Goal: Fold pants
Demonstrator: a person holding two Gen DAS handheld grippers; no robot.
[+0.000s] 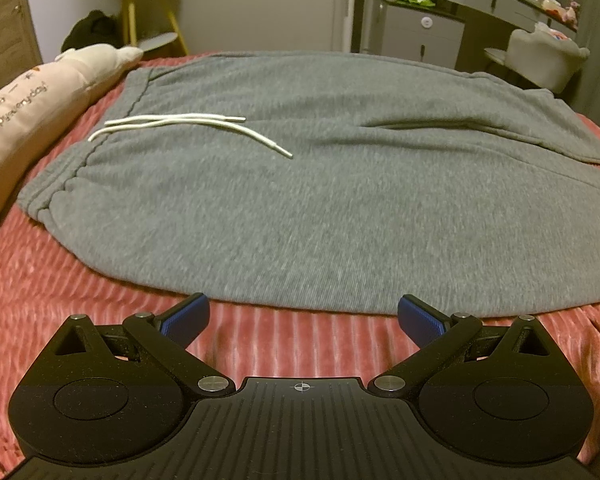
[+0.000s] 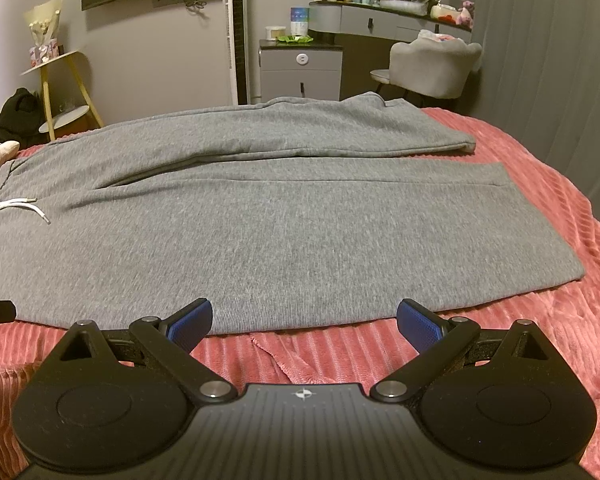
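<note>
The left gripper (image 1: pixel 303 320) has its blue-padded jaws spread wide and holds nothing. It hovers over the pink ribbed blanket (image 1: pixel 100 280), just short of the near edge of the grey pants (image 1: pixel 300 208). The right gripper (image 2: pixel 305 322) is likewise wide apart and empty, at the same near edge further along the leg.

The pants lie spread flat across the bed, waistband (image 1: pixel 80 160) to the left with its white drawstring (image 1: pixel 188 126) lying on top, both legs running right, side by side, hems (image 2: pixel 500 184) at the far right. A cream pillow (image 1: pixel 40 112) sits just beyond the waistband.

No fold appears made yet: the whole job seems ahead, likely starting by gripping this near edge and laying one leg over the other.
</note>
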